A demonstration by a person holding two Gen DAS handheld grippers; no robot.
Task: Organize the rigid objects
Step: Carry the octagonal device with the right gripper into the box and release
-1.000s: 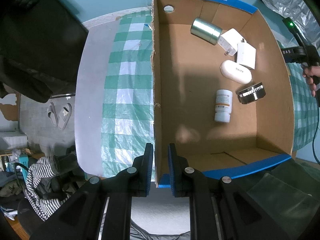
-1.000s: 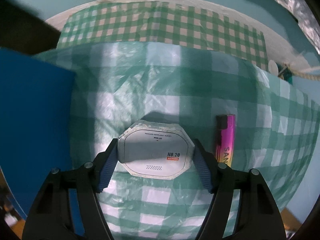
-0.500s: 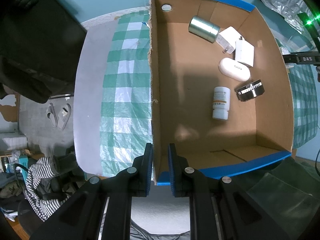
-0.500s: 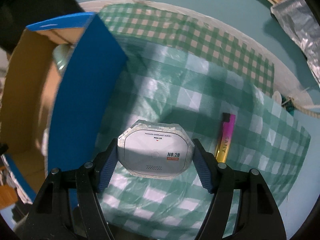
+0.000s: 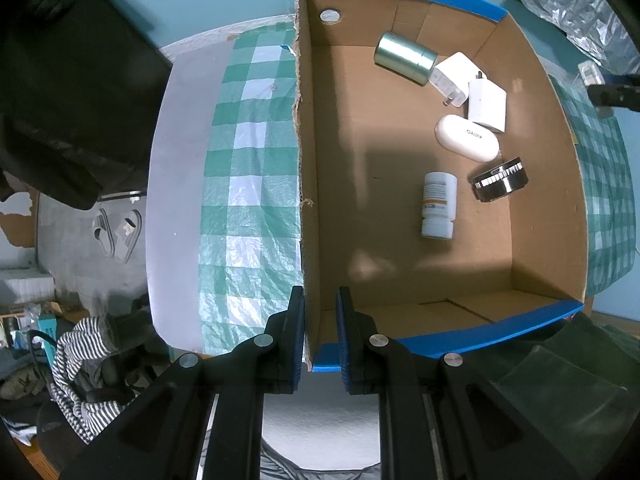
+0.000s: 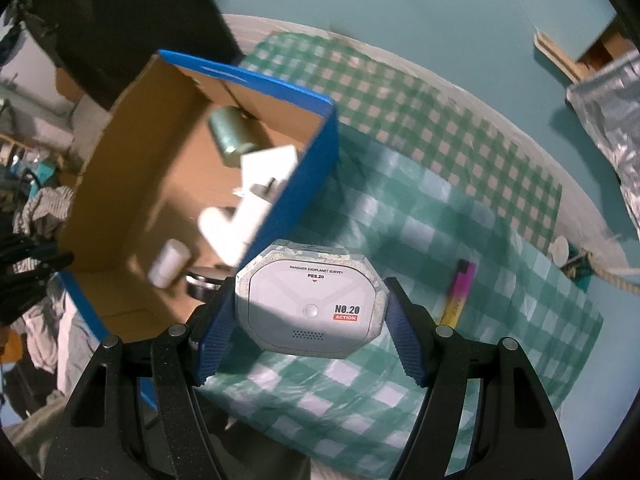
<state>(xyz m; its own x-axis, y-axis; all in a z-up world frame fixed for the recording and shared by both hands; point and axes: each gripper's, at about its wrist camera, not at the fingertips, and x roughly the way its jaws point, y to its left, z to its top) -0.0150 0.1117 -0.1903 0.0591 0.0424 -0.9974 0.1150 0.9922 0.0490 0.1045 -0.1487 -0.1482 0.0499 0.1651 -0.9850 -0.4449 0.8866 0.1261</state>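
Grey octagonal case point(image 6: 310, 300): printed "PANDAER EXOPLANET SURVEY", "PES.20", "NO.20 ACTION". Gripped at both sides by the right tool point(image 6: 310, 312), raised above the checked surface point(image 6: 420, 216), just right of the box's blue wall.

Cardboard box point(image 5: 536, 200): rim code "WXYZA08". Its left wall is pinched between the narrow fingers of the left tool point(image 5: 320, 328).

White oval case point(image 5: 467, 138) inside box: "KINYO".

Pink-yellow stick point(image 6: 456, 294): lying on the surface, right; lettering unclear.

the left gripper point(image 5: 320, 320) pinches the near end of the cardboard box point(image 5: 536, 240) wall. inside lie a metal tin point(image 5: 404, 58), two white chargers point(image 5: 486, 105), a white case point(image 5: 467, 138), a pill bottle point(image 5: 439, 205) and a dark round device point(image 5: 500, 179). green checked cloth point(image 5: 248, 184) lies beside the box.
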